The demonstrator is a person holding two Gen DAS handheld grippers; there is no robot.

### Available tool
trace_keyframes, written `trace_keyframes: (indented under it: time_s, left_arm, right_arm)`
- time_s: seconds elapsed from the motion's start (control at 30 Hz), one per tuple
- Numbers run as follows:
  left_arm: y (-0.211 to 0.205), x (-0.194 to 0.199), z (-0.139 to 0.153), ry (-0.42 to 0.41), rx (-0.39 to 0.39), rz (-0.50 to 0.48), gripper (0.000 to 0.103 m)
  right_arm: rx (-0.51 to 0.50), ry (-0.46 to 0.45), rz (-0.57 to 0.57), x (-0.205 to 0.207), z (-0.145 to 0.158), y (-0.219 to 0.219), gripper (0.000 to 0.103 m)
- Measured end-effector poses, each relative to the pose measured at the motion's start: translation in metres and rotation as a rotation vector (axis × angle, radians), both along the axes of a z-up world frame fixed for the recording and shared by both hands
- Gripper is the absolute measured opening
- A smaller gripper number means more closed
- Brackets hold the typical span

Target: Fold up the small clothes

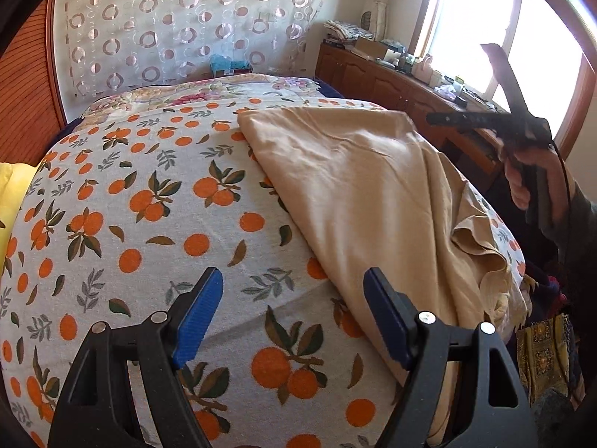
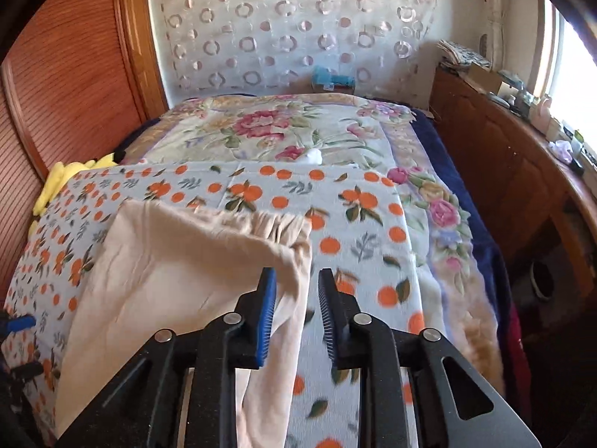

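A beige garment [image 1: 358,186] lies on the orange-print cloth [image 1: 149,224] on the bed, its near end hanging over the bed edge. My left gripper [image 1: 293,293] is open and empty, just left of the garment's near edge. In the right wrist view the garment [image 2: 179,272] lies left and under my right gripper [image 2: 297,287], whose jaws stand apart with the garment's right corner between them, not pinched. The right gripper [image 1: 447,118] also shows in the left wrist view, held in a hand above the bed's right side.
A floral blanket [image 2: 283,130] covers the far bed. A wooden cabinet [image 2: 503,171] with clutter stands at the right under the window. A wooden panel [image 2: 74,74] is at the left. A yellow item [image 2: 63,179] lies at the bed's left edge.
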State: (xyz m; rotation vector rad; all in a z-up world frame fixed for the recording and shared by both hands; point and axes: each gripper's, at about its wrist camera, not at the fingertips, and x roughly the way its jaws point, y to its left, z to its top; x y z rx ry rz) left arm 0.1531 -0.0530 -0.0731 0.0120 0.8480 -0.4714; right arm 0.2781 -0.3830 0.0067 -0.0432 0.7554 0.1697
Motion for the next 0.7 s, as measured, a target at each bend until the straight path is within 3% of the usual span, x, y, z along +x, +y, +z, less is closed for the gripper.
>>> trace_keyframes:
  time_s: [0.13, 0.33, 0.43, 0.7]
  left_arm:
    - [-0.006, -0.007, 0.000, -0.003, 0.000, -0.014, 0.078]
    - [-0.012, -0.022, -0.001, -0.002, -0.009, -0.026, 0.078]
    - [-0.012, -0.025, -0.004, 0.004, -0.009, -0.026, 0.078]
    - [-0.017, -0.033, -0.010, 0.008, 0.006, -0.036, 0.078]
  right_arm:
    - [0.024, -0.020, 0.086, -0.062, -0.005, 0.000, 0.025]
    - [0.044, 0.037, 0.203, -0.125, -0.029, 0.020, 0.028]
    - [0.039, 0.034, 0.230, -0.136, -0.034, 0.031, 0.041]
    - [-0.114, 0.005, 0.302, -0.147, -0.043, 0.065, 0.041]
